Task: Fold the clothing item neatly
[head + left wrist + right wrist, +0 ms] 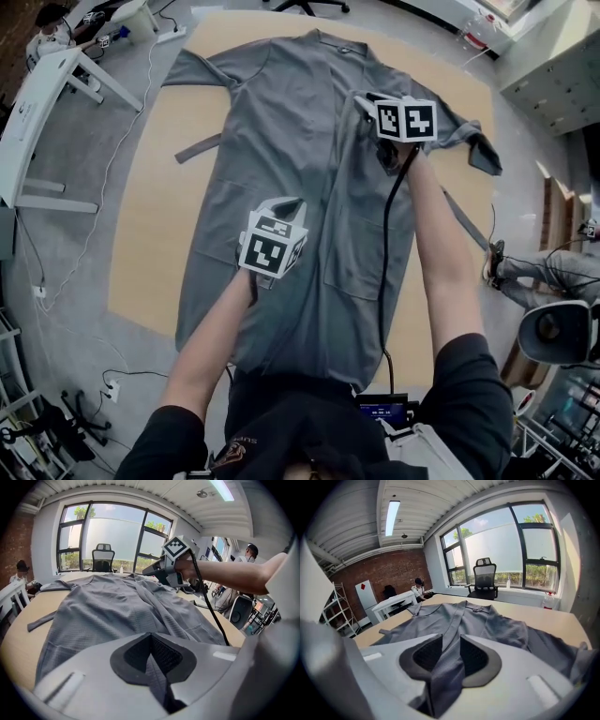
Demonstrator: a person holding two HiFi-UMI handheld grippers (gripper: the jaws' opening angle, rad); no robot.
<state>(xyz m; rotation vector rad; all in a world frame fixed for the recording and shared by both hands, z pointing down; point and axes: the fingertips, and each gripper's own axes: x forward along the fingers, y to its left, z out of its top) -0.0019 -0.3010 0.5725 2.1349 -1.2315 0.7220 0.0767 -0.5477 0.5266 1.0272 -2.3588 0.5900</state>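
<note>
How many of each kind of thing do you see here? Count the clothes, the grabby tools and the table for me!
Grey robe: 1
Tools: 2 (left tool, right tool)
Wooden table: 1
Total: 4

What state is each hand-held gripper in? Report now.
Left hand-held gripper: shut on a fold of the grey robe.
Right hand-held gripper: open, robe fabric loose between its jaws.
</note>
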